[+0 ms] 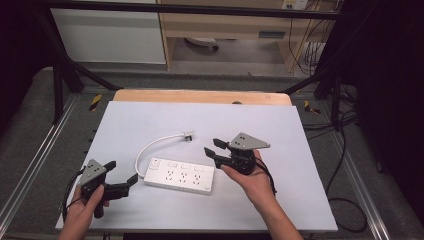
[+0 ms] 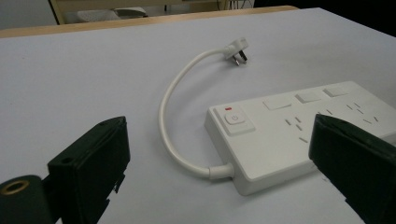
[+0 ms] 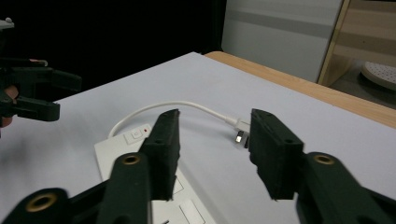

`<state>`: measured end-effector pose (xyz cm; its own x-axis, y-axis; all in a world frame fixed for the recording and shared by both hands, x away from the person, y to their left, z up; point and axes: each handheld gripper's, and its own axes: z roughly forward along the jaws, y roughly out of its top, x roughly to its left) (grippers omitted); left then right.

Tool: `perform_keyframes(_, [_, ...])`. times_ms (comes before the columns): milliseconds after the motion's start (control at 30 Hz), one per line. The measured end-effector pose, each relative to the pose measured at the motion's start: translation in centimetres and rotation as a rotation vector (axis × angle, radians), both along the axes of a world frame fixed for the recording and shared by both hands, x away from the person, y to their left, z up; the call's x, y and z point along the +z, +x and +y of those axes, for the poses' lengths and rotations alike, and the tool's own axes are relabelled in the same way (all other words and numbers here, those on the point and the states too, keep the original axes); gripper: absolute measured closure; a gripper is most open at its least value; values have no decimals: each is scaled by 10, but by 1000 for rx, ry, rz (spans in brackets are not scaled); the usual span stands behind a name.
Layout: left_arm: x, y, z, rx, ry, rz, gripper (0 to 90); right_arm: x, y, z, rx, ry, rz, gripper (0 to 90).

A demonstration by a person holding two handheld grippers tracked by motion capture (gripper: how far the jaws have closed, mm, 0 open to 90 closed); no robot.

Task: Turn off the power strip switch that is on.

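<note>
**Lining up on the plug, strip not yet touched**

High view: nearest the camera, at the bottom of the frame, are my two hands. My left gripper [image 1: 122, 176] sits at lower left, jaws spread and empty, pointing at the near-left end of the white power strip [image 1: 180, 175], which lies flat on the pale table [image 1: 280, 200] at centre. My right gripper [image 1: 212, 150] hovers right of centre, just past the strip's far-right corner, jaws apart with nothing in them. The strip's short cord [image 1: 150, 145] loops up and over to the plug [image 1: 188, 135], lying loose above the strip.

Left gripper view: my own two black jaws stand wide at the bottom corners. Between them is the strip's switch end [image 2: 233, 119], with the cord arching to the plug [image 2: 238, 51] at the top.

Right gripper view: my jaws stand partly closed, empty; the plug [image 3: 240, 133] lies beyond the gap, towards the right jaw.

I judge this the approach: the plug is the target. Next I must carry the right gripper forward and down until the plug's body sits between the pads, then close, while the left steadies the strip.
</note>
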<state>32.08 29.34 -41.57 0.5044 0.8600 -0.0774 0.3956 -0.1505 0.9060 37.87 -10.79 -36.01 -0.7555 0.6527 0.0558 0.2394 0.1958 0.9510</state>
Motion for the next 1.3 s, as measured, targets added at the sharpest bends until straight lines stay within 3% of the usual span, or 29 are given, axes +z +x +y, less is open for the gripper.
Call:
perform_keyframes(33, [0,0,0,0,1,0,52,0,0,0,0,0,0,585])
perform_keyframes(100, [0,0,0,0,2,0,51,-2,1,5,7,6,-8,683])
perform_keyframes(133, [0,0,0,0,3,0,51,-2,1,5,7,6,-8,683])
perform_keyframes(167, [0,0,0,-1,3,0,51,-4,2,7,10,10,-14,745])
perform_keyframes(267, [0,0,0,-1,5,-1,52,-6,4,10,12,20,-20,821])
perform_keyframes(433, [0,0,0,-1,5,-1,52,-9,6,17,25,23,-19,882])
perform_keyframes(1300, [0,0,-1,-6,15,-3,51,-25,16,40,49,50,40,900])
